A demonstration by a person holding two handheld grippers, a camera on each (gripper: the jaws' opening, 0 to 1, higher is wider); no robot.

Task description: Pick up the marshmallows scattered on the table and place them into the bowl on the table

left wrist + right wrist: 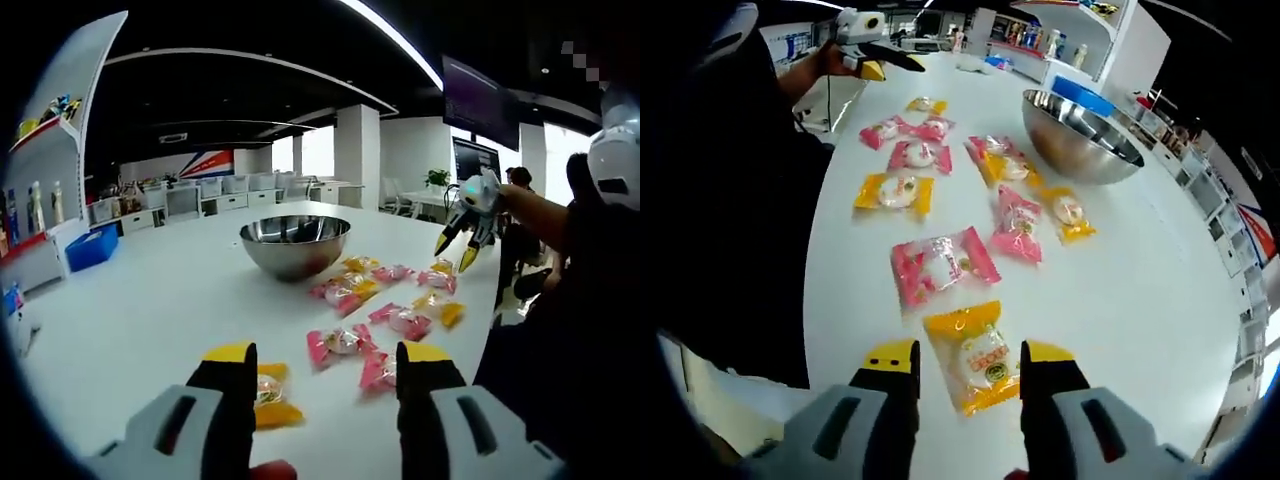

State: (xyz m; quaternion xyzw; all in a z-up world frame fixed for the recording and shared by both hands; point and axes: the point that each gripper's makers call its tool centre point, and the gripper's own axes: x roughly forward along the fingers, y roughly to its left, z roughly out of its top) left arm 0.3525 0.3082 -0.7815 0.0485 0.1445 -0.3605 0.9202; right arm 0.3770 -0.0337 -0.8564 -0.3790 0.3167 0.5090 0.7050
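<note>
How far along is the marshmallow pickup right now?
Barely started. The bowl shows no marshmallows inside, though its floor is hard to see. In hand: the right gripper is open, its jaws on either side of a yellow packet that lies on the table, not yet lifted. The left gripper is open too, near another yellow packet. Left: about ten pink and yellow packets, such as a pink one.

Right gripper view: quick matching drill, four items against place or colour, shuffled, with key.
Items:
1. bowl
2. packet between the right hand-held gripper jaws
3. packet just beyond it
4. left hand-held gripper

Descriptions:
A. pink wrapper
B. shiny metal, far side of the table
C. held above the table's far end
D. yellow wrapper

Pairs: 1-B, 2-D, 3-A, 4-C
</note>
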